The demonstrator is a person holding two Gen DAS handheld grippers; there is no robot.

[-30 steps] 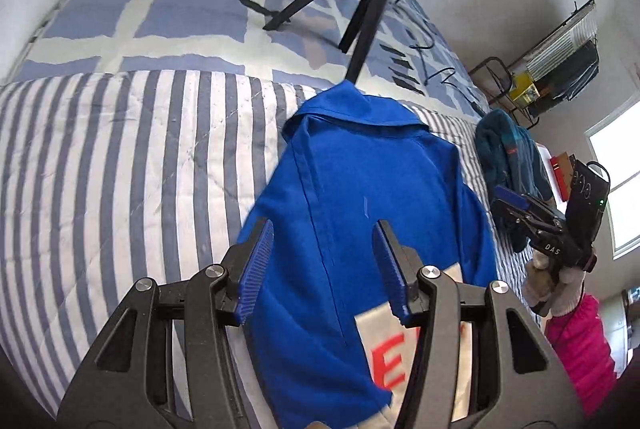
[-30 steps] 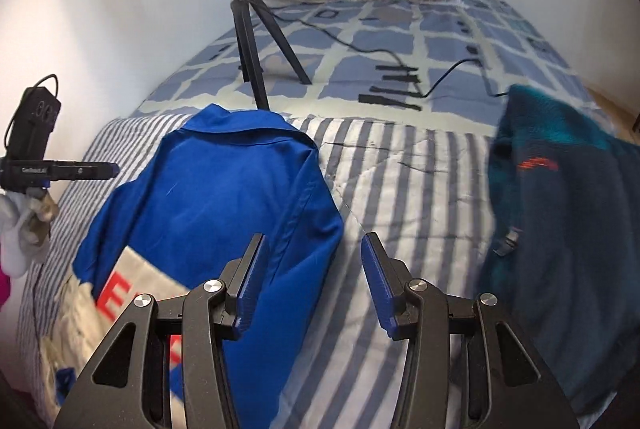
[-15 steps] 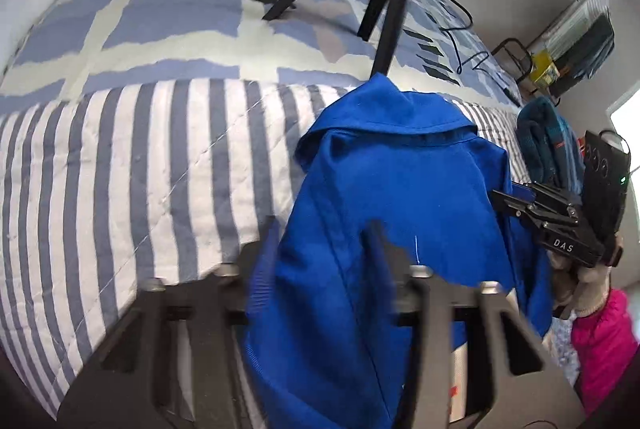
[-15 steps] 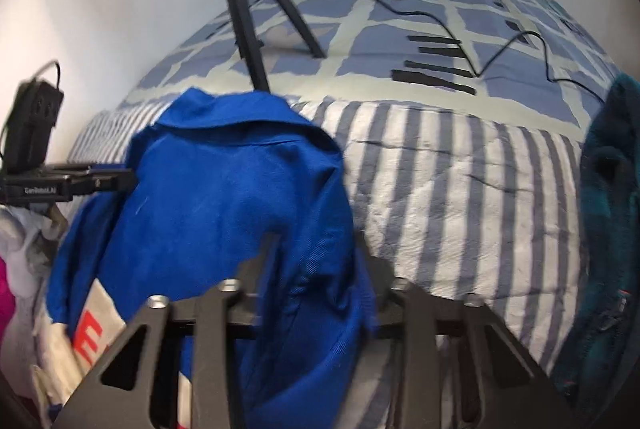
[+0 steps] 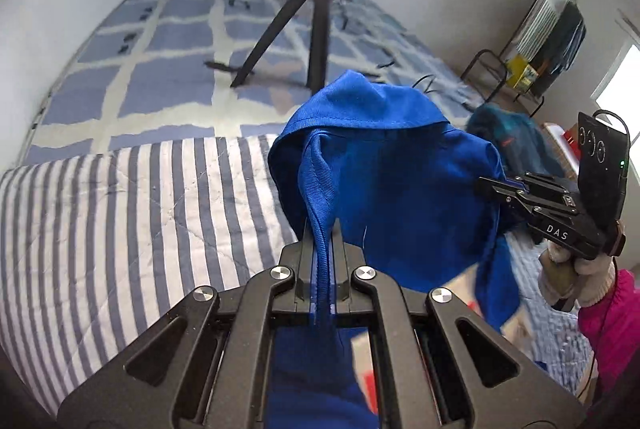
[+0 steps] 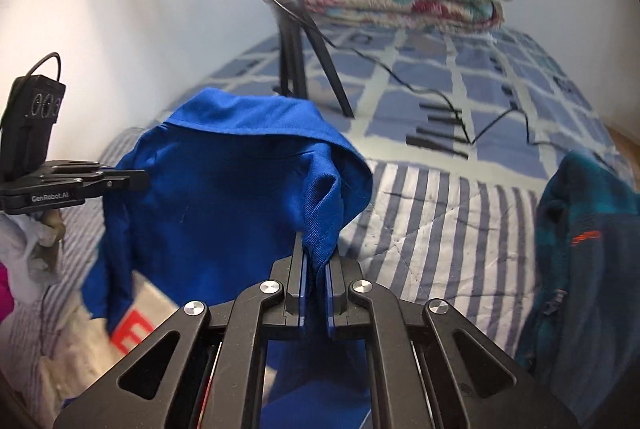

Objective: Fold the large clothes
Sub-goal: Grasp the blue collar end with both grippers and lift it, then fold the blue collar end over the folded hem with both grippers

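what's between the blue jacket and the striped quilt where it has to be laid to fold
Nothing visible. Both grippers, left and right, are already shut on the blue jacket, and the striped quilt beside it lies bare. The teal fleece sits off to the side.

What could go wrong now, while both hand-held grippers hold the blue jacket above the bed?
1. The left hand-held gripper and the right hand-held gripper each pinch only a thin edge of the blue jacket, so the cloth may slip out.
2. The tripod stands just behind the jacket; a swing could knock it.
3. The cable on the bed might snag.
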